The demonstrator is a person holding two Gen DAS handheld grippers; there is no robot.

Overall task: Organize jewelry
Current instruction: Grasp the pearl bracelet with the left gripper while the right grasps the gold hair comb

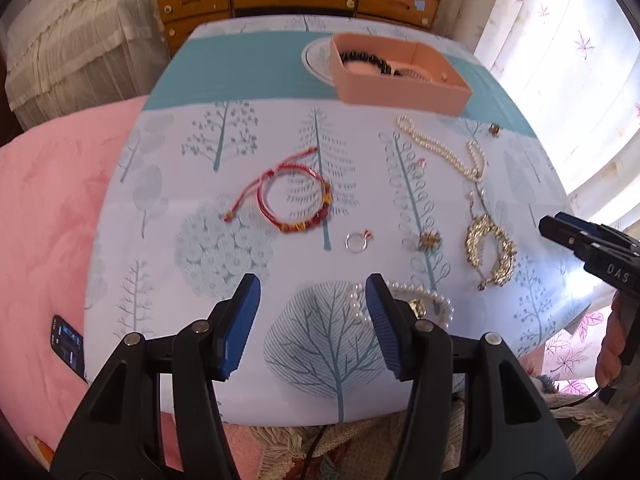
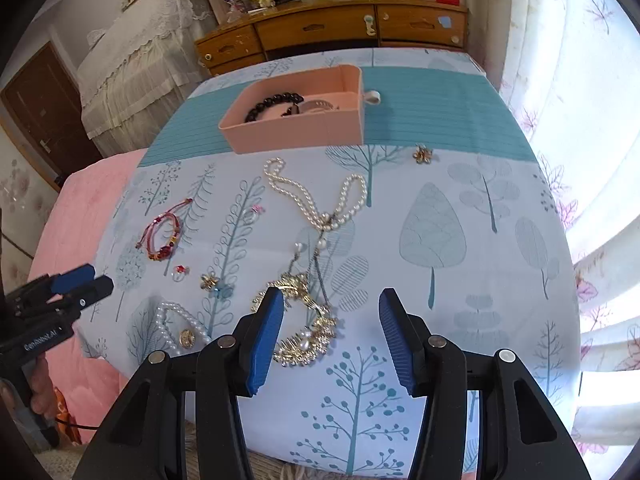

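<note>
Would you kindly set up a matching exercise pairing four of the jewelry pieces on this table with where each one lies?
Things:
1. black bead bracelet
2. red cord bracelet
3. gold hair comb
4. small gold flower

Places:
A. near the table's left side
B. just in front of the box, alone
C. inside the pink box
D. beside the right gripper's left finger

Pairs: 1-C, 2-A, 3-D, 4-B
</note>
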